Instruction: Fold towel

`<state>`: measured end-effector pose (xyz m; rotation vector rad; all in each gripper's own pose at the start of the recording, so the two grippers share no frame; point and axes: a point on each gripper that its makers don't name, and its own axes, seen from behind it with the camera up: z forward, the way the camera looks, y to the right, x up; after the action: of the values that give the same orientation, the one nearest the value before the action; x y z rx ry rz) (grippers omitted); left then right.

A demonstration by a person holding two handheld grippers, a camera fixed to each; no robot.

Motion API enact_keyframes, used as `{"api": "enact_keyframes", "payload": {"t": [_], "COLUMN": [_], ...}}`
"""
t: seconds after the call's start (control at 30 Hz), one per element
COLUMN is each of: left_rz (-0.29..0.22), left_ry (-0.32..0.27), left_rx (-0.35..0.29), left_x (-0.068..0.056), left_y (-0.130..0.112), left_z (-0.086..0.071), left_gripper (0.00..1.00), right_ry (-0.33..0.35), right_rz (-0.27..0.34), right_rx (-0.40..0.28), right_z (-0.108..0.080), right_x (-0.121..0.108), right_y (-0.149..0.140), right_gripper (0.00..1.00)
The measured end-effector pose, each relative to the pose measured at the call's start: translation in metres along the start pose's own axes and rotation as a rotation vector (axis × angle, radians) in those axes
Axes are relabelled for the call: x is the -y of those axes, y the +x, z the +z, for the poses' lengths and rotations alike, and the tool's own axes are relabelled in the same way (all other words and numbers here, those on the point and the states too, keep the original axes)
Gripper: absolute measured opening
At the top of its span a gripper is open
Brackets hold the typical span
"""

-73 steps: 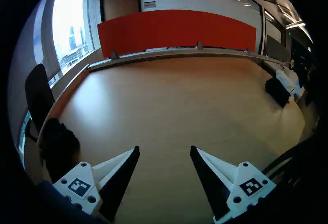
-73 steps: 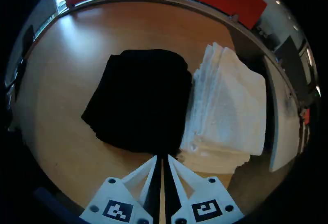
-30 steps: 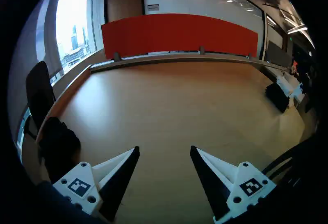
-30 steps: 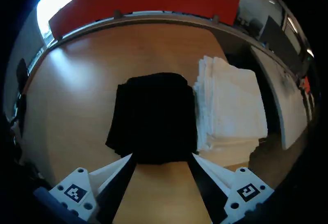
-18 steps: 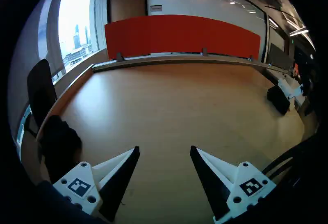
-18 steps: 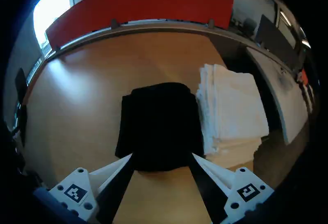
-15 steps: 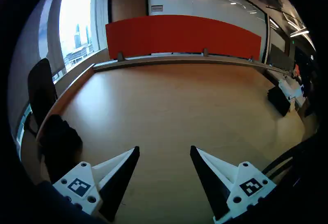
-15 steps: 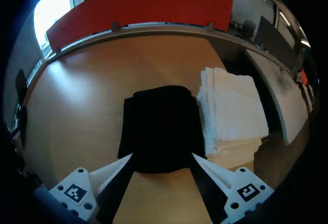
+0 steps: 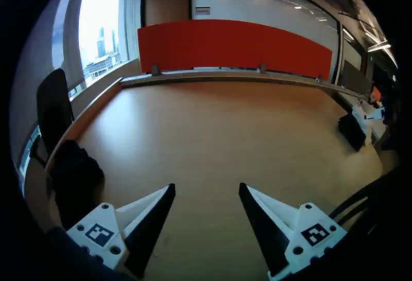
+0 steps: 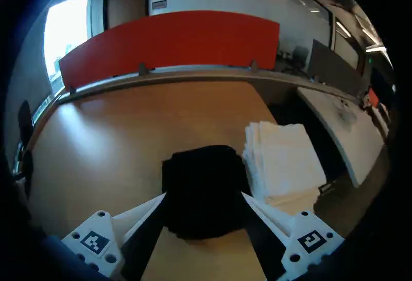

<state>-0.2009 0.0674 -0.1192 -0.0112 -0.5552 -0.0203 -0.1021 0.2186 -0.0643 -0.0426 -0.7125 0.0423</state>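
We judge folding done | black towel lies folded just ahead of right tool, open, empty | left tool open, empty

left gripper view: sits low over the light wooden tabletop, looking straight across at the long red divider panel, with a tall bright window off to its left.
right gripper view: a bit higher and tipped down, facing the same red panel, right up close on the folded black towel and the stack of white towels.
overlap: the tabletop and the red panel, plus the black towel, tiny at the left gripper view's far right.
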Motion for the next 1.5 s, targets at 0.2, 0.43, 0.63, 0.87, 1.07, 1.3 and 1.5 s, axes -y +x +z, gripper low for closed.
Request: {"api": "enact_keyframes", "payload": {"t": [0.2, 0.43, 0.63, 0.87, 1.07, 1.3, 1.5], "left_rz": [-0.011, -0.006, -0.007, -0.009, -0.016, -0.021, -0.022], "left_ry": [0.003, 0.002, 0.002, 0.004, 0.008, 0.008, 0.008], "left_rx": [-0.002, -0.003, -0.004, -0.006, -0.016, -0.024, -0.031], "left_x": [0.001, 0.000, -0.001, 0.000, 0.002, 0.003, 0.004], "left_y": [0.001, 0.002, 0.003, 0.005, 0.011, 0.015, 0.017], "left_z": [0.000, 0.001, 0.002, 0.003, 0.005, 0.005, 0.006], "left_gripper": [0.91, 0.92, 0.91, 0.91, 0.91, 0.91, 0.91], "right_ry": [0.001, -0.011, -0.019, -0.001, 0.010, 0.008, 0.013], "right_rz": [0.012, 0.012, 0.023, 0.056, 0.067, 0.039, 0.022], "right_rx": [-0.106, -0.197, -0.290, -0.413, -0.490, -0.532, -0.552], "right_z": [-0.008, -0.012, -0.017, -0.029, -0.038, -0.046, -0.051], "right_x": [0.008, 0.011, 0.015, 0.026, 0.034, 0.044, 0.053], "right_y": [0.021, 0.039, 0.062, 0.096, 0.116, 0.129, 0.138], "right_gripper": [0.92, 0.92, 0.92, 0.92, 0.91, 0.92, 0.92]}}
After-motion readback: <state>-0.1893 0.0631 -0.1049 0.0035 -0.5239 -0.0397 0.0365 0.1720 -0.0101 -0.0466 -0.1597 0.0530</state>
